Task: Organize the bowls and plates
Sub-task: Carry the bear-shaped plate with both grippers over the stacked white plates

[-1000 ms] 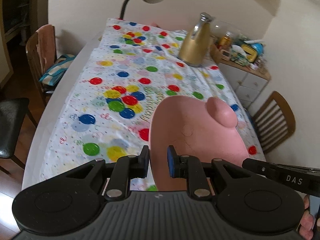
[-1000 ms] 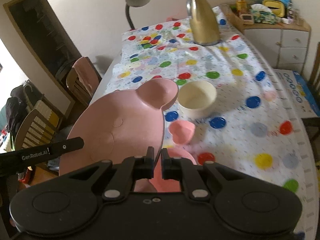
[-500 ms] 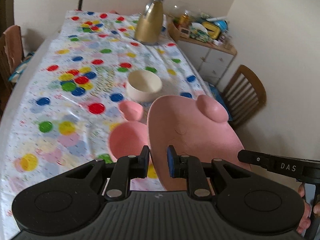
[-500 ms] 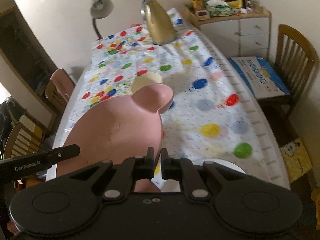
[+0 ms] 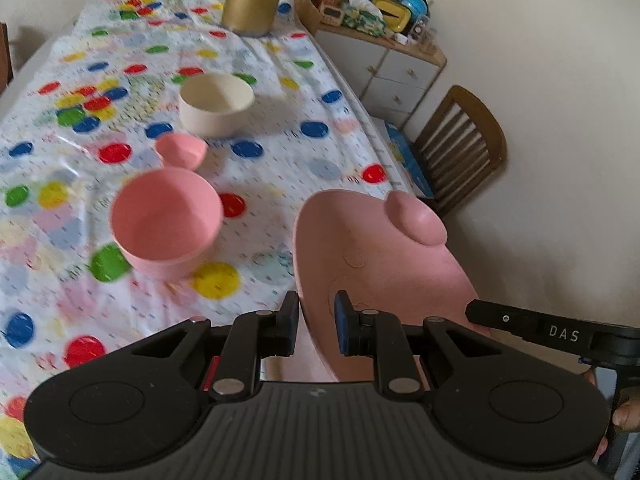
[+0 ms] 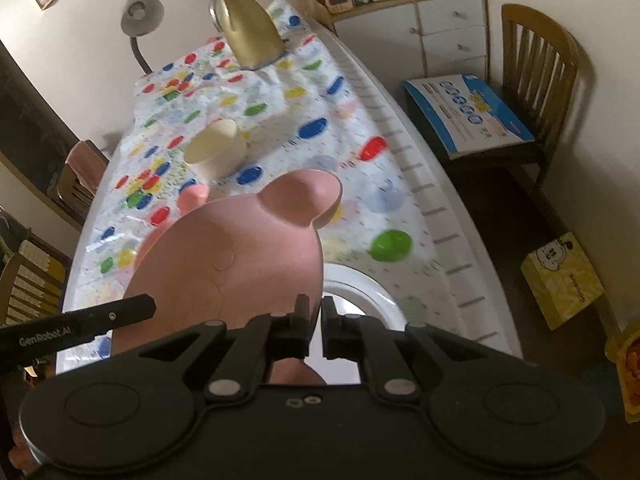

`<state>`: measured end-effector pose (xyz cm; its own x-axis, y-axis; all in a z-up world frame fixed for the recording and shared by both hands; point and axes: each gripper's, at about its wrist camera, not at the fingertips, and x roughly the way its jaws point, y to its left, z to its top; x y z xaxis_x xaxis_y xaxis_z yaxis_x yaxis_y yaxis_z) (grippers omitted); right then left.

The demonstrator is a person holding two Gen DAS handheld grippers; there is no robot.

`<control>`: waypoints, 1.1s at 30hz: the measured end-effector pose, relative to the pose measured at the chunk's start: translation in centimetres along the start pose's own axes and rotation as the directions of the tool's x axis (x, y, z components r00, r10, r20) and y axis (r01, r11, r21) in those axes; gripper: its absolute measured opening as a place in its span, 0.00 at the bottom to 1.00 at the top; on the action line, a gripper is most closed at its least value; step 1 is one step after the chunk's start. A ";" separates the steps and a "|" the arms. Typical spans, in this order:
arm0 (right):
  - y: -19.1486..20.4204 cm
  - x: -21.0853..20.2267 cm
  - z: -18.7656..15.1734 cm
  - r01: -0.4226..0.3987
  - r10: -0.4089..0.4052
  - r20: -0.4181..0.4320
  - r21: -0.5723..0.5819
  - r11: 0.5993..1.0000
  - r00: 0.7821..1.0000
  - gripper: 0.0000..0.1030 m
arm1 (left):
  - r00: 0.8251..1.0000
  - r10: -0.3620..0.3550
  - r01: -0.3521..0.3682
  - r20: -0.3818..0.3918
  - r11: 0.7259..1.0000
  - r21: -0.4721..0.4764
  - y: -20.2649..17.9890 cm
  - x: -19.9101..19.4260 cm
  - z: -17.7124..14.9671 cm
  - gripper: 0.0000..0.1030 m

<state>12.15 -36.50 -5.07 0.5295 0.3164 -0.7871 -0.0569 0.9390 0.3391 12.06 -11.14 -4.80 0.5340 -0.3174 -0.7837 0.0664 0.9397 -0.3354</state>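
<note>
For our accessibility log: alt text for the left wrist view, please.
The left claw grips the rim of a pink eared plate above a dotted tablecloth. On it sit a pink bowl, a smaller pink bowl and a cream bowl.

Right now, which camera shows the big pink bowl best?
The left wrist view. There the big pink bowl sits whole on the spotty tablecloth, and you can see inside it. In the right wrist view the pink plate hides nearly all of it.

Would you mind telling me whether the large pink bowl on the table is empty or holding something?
Empty. The left wrist view looks into the large pink bowl, standing upright on the dotted tablecloth, and shows only bare pink interior.
</note>
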 end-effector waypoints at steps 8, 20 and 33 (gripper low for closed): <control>-3.4 1.2 -1.5 0.015 -0.015 -0.052 0.009 1.000 0.999 0.05 | 0.999 -0.005 0.005 -0.048 1.000 -0.004 -1.5 2.7 -2.1 0.18; -4.7 2.3 -2.6 0.021 -0.022 -0.085 -0.019 1.000 0.996 0.04 | 0.996 -0.006 0.003 -0.088 0.999 -0.034 -0.9 4.8 -4.7 0.18; -4.8 3.5 -3.2 0.034 -0.036 -0.102 -0.025 0.999 0.994 0.04 | 0.990 0.017 -0.019 -0.137 1.000 -0.014 -0.3 6.6 -5.6 0.17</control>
<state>11.57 -39.52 -11.08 0.4421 0.2943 -0.8473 -0.0600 0.9522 0.2995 10.84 -14.17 -12.76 0.4141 -0.3160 -0.8536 0.0443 0.9437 -0.3278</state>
